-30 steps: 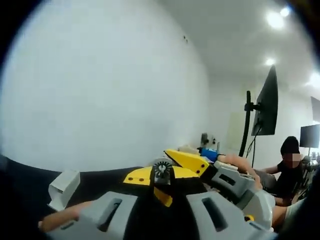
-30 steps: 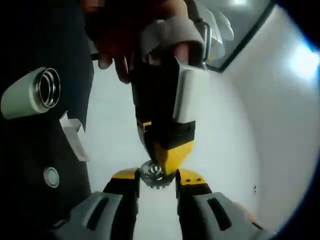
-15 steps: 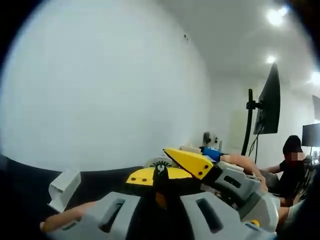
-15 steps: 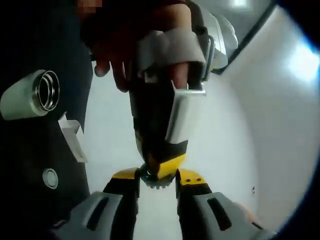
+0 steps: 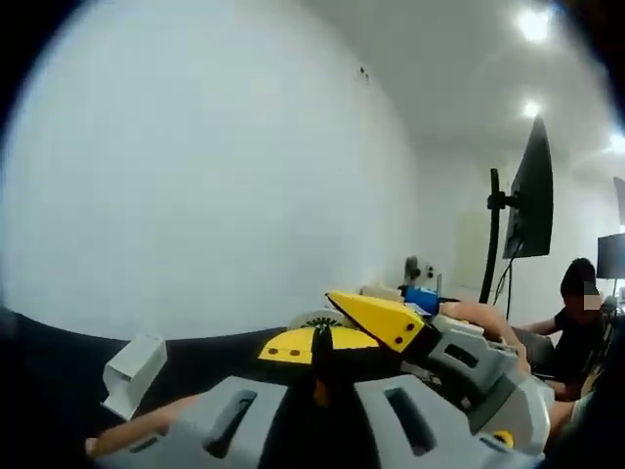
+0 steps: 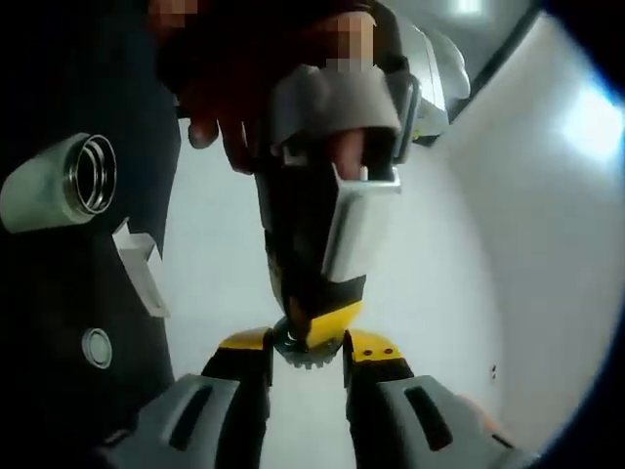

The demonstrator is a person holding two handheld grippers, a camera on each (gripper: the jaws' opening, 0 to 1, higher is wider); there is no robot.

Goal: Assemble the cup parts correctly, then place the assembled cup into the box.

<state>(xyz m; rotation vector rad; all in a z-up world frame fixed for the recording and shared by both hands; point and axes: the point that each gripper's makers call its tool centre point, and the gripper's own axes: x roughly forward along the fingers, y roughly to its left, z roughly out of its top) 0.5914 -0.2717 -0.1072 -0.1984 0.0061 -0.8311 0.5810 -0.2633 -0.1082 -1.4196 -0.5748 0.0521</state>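
Note:
A small toothed ring (image 6: 301, 354) sits pinched between the yellow tips of my right gripper (image 6: 305, 350), which is shut on it. My left gripper (image 6: 309, 319), held by a hand, comes down from above with its jaws closed onto the same ring. In the left gripper view the ring (image 5: 318, 344) is edge-on between my left gripper (image 5: 317, 379) jaws, with the right gripper (image 5: 342, 330) reaching in from the right. The pale green cup body (image 6: 54, 188) lies on its side on the dark table, its metal mouth towards me. A small round disc (image 6: 96, 347) lies near it.
A small white open box (image 6: 142, 269) (image 5: 132, 371) stands on the dark table (image 6: 59, 293) next to a white wall. A monitor on a stand (image 5: 527, 210) and a seated person (image 5: 576, 327) are at the far right.
My left gripper has rolled and its jaws have narrowed onto the toothed ring, which has turned from face-on to edge-on in the left gripper view. The right gripper keeps its hold.

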